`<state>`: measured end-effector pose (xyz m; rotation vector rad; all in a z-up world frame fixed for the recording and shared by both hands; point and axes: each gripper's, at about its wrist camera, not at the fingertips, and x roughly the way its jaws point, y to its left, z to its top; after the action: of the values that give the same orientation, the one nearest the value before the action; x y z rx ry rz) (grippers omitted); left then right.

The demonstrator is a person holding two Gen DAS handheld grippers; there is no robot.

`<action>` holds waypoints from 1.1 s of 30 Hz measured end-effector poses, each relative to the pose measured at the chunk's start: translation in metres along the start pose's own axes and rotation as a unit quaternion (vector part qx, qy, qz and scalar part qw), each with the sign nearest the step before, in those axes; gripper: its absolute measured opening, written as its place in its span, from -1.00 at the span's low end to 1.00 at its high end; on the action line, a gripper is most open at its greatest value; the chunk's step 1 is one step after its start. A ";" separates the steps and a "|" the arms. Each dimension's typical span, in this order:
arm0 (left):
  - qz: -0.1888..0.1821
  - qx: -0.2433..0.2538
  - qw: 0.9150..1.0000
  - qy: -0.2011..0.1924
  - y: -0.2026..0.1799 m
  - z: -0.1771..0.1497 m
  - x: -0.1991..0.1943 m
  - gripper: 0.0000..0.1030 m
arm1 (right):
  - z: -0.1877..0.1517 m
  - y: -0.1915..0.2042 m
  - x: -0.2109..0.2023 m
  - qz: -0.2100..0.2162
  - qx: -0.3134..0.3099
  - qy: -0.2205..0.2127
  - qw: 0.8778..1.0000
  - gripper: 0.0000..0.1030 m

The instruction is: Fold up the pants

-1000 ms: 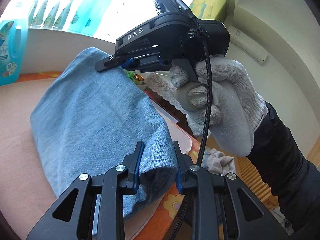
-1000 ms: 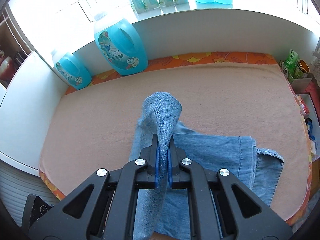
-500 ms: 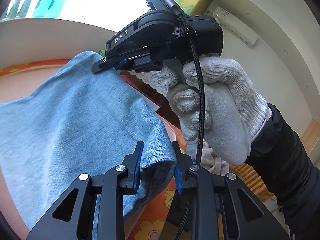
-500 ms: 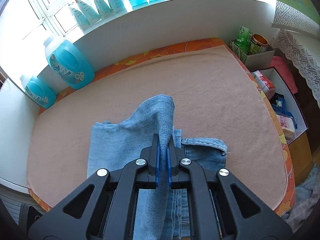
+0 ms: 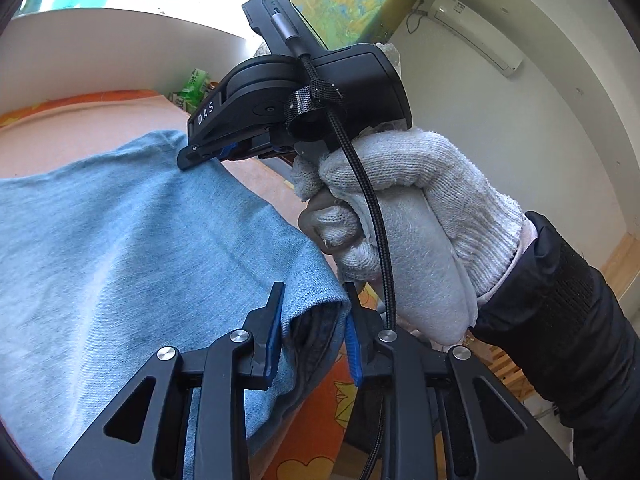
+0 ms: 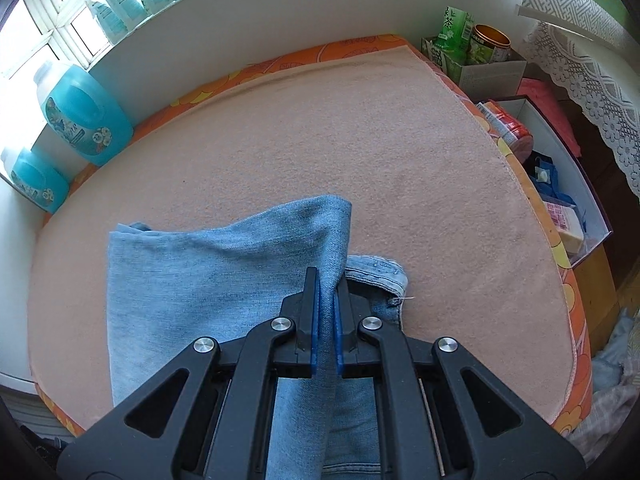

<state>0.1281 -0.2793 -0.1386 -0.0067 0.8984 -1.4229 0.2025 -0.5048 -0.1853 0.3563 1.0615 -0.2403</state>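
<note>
The worktop (image 6: 320,128) is covered by a pinkish-beige towel, with an orange flowered cloth (image 6: 576,304) showing along its edges. The pants (image 6: 200,288), light blue denim, lie on the near part of the worktop, toward the camera side of the right wrist view; a folded panel of them is lifted off the surface, and a seamed edge (image 6: 376,272) peeks out flat on the towel just right of that panel.

Beyond the pants, at the far left edge of the worktop, stand two blue detergent bottles (image 6: 84,116) against the white wall, with more blue pouches up on the windowsill (image 6: 120,8). Off the worktop's right edge, well apart from the pants, sits an open white box (image 6: 560,184) of packets, and at the far right corner a cardboard box (image 6: 492,72) holds a green carton and a round tin.

The right gripper (image 6: 327,320) is clenched on a thin fold of the pants, its blue pads pressed tight against the denim. In the left wrist view it appears above the pants, held by a white knit-gloved hand (image 5: 400,216) with a dark sleeve (image 5: 568,328).

The left gripper (image 5: 314,336) grasps a thicker bunched corner of the pants, the denim filling the gap between its pads.
</note>
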 end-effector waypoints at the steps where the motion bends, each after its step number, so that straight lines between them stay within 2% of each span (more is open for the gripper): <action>1: -0.005 -0.007 1.000 0.002 0.000 -0.002 0.000 -0.48 | 0.000 0.000 0.000 -0.008 -0.002 -0.003 1.000 -0.88; 2: -0.007 -0.014 1.000 0.004 0.002 -0.002 -0.001 -0.45 | 0.000 -0.001 -0.002 -0.016 -0.002 -0.004 1.000 -0.81; 3: -0.007 -0.020 1.000 0.008 0.001 -0.003 -0.001 -0.41 | 0.000 -0.003 -0.005 -0.028 0.000 -0.009 1.000 -0.60; 4: -0.007 -0.026 1.000 0.013 0.003 -0.004 -0.001 -0.38 | 0.000 -0.005 -0.009 -0.043 0.000 -0.014 0.999 -0.49; 5: -0.009 -0.030 0.999 0.016 0.002 -0.009 0.001 -0.35 | -0.001 -0.007 -0.015 -0.048 0.000 -0.022 0.999 -0.25; 6: -0.010 -0.033 0.999 0.018 0.003 -0.012 0.000 -0.33 | -0.002 -0.010 -0.021 -0.050 0.002 -0.029 0.998 -0.18; 9: -0.007 -0.031 0.999 0.022 0.002 -0.018 -0.003 -0.20 | -0.008 -0.017 -0.037 -0.045 0.007 -0.040 0.998 -0.18; 13: 0.003 -0.009 1.000 0.025 -0.008 -0.025 -0.011 -0.20 | -0.022 -0.021 -0.059 -0.036 0.015 -0.058 0.998 -0.18; 21: 0.059 0.048 0.997 0.006 -0.023 -0.032 -0.054 -0.19 | -0.060 -0.012 -0.093 -0.006 0.030 -0.104 0.994 -0.17; 25: 0.078 0.066 0.995 -0.005 -0.041 -0.033 -0.062 -0.07 | -0.077 -0.006 -0.107 0.005 0.035 -0.123 0.992 -0.17; 33: 0.113 0.096 0.989 -0.027 -0.056 -0.034 -0.090 -0.02 | -0.108 0.018 -0.130 -0.008 0.016 -0.149 0.989 -0.16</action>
<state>0.0727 -0.1978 -0.0859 0.1946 0.6920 -1.2852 0.0608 -0.4430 -0.1146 0.3302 0.7662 -0.3149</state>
